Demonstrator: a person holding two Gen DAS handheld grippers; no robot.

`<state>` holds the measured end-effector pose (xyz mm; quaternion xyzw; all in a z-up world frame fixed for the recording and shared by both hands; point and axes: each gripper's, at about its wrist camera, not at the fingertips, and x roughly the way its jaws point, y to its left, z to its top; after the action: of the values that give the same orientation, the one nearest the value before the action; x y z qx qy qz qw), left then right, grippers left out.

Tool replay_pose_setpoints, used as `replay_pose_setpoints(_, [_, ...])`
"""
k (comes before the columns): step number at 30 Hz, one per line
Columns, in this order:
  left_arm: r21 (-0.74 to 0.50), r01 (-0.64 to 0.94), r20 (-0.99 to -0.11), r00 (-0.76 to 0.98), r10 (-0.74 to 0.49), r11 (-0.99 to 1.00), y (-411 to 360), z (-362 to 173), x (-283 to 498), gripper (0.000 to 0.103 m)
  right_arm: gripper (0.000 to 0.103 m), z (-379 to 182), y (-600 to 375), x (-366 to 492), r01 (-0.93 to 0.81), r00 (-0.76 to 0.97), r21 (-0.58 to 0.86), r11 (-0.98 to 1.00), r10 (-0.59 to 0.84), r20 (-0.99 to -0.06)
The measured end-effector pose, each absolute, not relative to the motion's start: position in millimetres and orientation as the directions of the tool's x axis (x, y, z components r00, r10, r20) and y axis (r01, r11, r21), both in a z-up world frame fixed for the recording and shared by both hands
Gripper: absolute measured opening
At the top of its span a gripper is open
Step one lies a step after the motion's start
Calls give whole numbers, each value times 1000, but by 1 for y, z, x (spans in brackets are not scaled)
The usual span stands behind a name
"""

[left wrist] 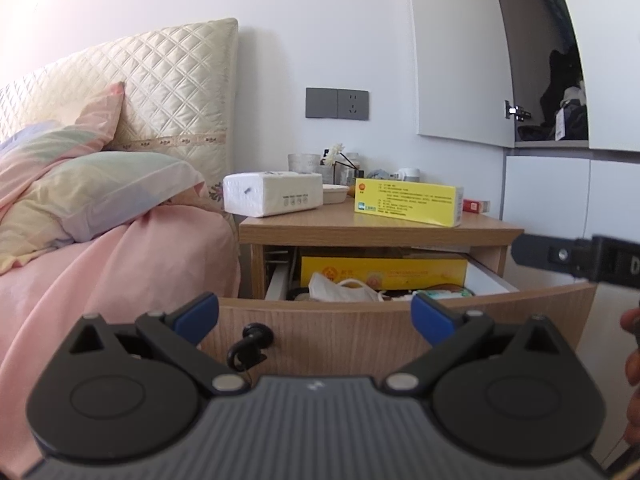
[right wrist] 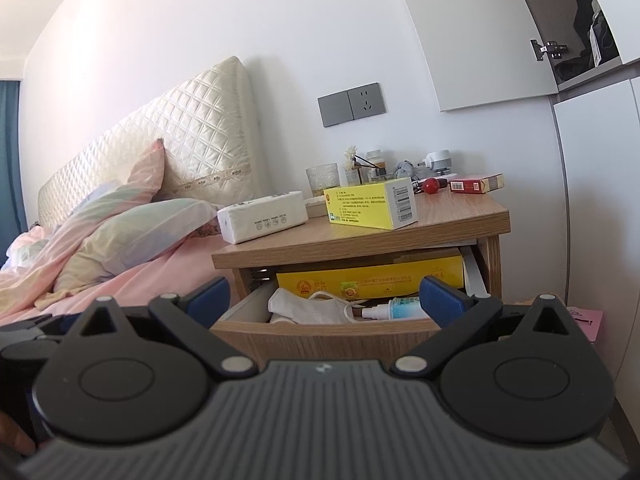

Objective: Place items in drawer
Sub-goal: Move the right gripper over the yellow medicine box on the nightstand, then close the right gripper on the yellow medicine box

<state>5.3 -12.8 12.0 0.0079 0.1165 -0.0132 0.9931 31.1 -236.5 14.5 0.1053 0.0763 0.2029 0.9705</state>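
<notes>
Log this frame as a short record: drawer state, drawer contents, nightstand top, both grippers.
drawer: light wooden drawer pulled open
contents: flat yellow carton, white face mask, small spray bottle
top: upright yellow-and-white box, white tissue pack, red cigarette pack
left gripper: open, empty
right gripper: open, empty

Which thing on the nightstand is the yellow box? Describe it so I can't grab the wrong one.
Find the wooden nightstand beside the bed. On its top, near the front edge, the yellow box lies right of the white tissue pack. It is the only bright yellow thing up there, long, with small print on its side and a white barcoded end.
</notes>
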Motion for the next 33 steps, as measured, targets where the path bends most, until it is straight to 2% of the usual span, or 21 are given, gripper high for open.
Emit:
replay_pose_setpoints(5, [3, 41, -229, 973, -39, 999, -9, 13, 2, 103, 103, 34, -236, 47, -391, 904, 190, 900, 415, -102])
replay_pose_setpoints(13, [-14, 64, -230, 971, -66, 998, -8, 14, 0, 103, 103, 103, -221, 114, -495, 850, 109, 862, 506, -147])
replay_pose_setpoints(21, [-17, 74, -240, 968, -76, 997, -6, 12, 2, 103, 103, 132, -207, 214, -486, 816, 108, 867, 495, -299])
replay_pose_setpoints(31, [-14, 73, -248, 966, -74, 997, -3, 10, 4, 103, 102, 112, -181, 319, -474, 738, 54, 879, 430, -520])
replay_pose_setpoints(33, [-14, 71, -250, 966, -72, 997, -3, 10, 5, 103, 93, 104, -177, 329, -464, 730, 35, 885, 404, -551])
